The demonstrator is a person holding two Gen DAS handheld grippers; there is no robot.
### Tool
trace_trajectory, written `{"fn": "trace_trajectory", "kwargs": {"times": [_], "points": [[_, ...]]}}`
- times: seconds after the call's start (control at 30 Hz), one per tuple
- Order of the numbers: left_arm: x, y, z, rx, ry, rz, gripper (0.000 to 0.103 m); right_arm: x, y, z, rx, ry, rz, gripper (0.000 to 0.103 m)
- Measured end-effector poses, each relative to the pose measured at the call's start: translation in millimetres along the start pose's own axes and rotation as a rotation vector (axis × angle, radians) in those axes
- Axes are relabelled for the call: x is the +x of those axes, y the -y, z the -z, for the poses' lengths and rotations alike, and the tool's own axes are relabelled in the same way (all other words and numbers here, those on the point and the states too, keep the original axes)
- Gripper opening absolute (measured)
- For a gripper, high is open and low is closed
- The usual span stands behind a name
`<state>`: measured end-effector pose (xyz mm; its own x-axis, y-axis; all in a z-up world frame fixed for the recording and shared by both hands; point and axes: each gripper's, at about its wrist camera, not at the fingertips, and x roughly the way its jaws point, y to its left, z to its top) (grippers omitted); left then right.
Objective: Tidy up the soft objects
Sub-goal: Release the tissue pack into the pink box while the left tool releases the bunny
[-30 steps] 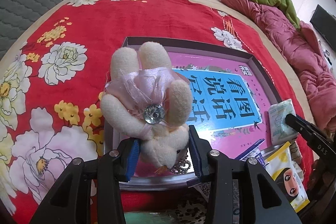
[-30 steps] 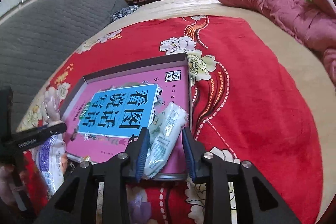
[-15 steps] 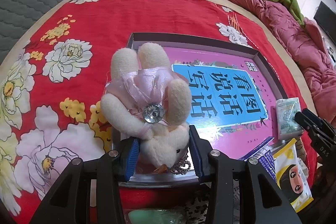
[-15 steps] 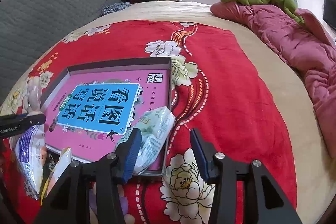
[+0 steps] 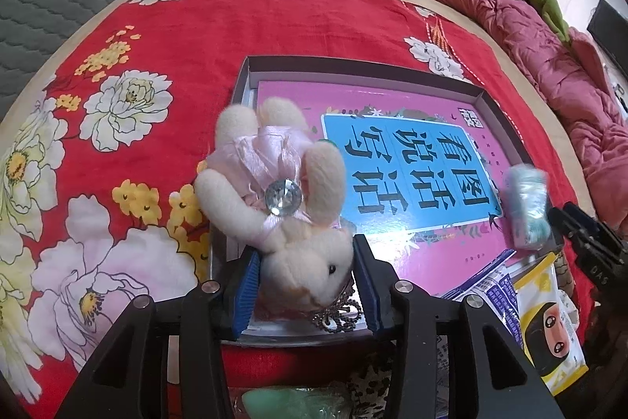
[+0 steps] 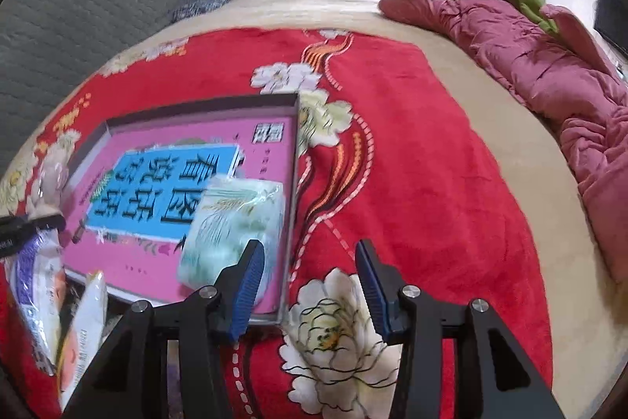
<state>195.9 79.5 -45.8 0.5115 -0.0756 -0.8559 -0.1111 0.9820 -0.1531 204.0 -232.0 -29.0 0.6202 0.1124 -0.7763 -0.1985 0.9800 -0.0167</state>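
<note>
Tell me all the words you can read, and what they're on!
"看图说话写话", seen upside down: blue panel of the pink book in the tray.
"DAS": right gripper, seen from the left camera.
Snack packets, tissue pack, book's corner logo: too small or blurred.

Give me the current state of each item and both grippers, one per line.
Plush bunny: head clamped between the left jaws, body lying over the box's near-left corner.
Left gripper: shut on the bunny.
Right gripper: jaws open, holding nothing.
Tissue pack: free, blurred, lying in the box at its right edge.
Box: open, pink book flat inside.
Snack packets: loose, outside the box's near edge.
</note>
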Motion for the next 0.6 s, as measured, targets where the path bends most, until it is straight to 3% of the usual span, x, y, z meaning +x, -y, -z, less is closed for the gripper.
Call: {"fn": "trace_trajectory", "kwargs": {"times": [0.6], "points": [[1.4, 1.3, -0.2, 0.009, -0.008, -0.009, 0.056, -2.8, -3.8, -0.1, 0.001, 0.024, -0.017, 0.048]]}}
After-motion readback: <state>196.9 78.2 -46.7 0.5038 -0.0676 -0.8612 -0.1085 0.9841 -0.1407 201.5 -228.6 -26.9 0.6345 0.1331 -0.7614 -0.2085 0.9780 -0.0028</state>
